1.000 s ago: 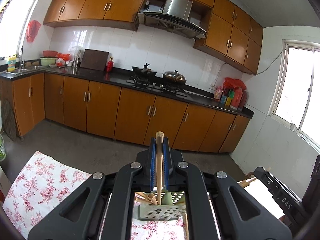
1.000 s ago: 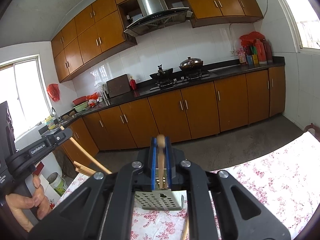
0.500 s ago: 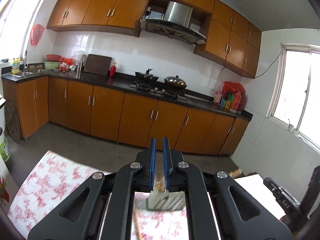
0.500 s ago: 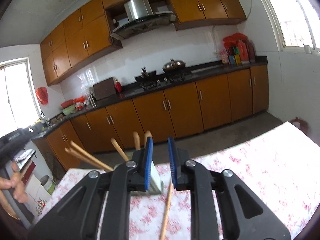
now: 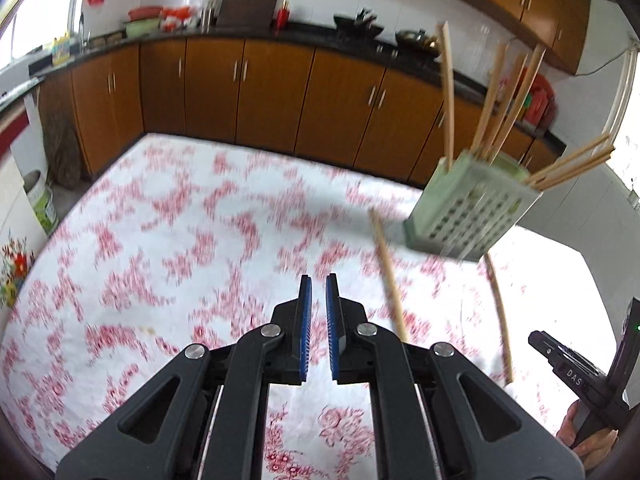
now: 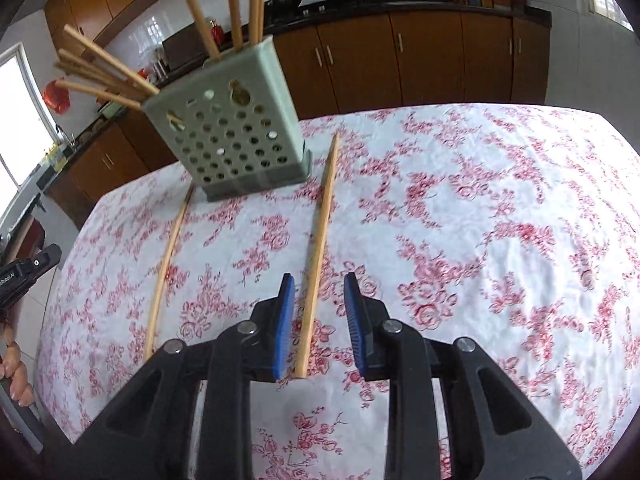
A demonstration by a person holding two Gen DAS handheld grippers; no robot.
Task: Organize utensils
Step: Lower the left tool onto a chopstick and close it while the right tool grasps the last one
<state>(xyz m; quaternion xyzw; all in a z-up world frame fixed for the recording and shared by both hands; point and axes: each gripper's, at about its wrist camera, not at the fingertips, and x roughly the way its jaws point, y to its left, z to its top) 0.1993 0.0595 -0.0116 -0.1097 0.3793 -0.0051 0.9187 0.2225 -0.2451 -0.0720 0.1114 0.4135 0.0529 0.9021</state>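
Note:
A pale green perforated utensil holder [image 6: 236, 128] stands on the floral tablecloth [image 6: 480, 216] with several wooden chopsticks [image 6: 104, 68] sticking out of it; it also shows in the left wrist view [image 5: 468, 212]. Two loose chopsticks lie on the cloth: one [image 6: 318, 256] runs between my right gripper's [image 6: 319, 284] open jaws, the other [image 6: 170, 264] lies to its left. In the left wrist view they [image 5: 390, 276] lie right of my left gripper [image 5: 316, 284], which is empty with its jaws a narrow gap apart.
The table's far edge faces brown kitchen cabinets [image 5: 264, 92] and a dark countertop. The other gripper's body [image 5: 576, 376] and a hand show at the lower right of the left wrist view. A bucket [image 5: 42, 200] stands on the floor at the left.
Both grippers let go of the chopsticks they held over the holder, then tipped down toward the table. The right gripper opened wider and now straddles a loose chopstick.

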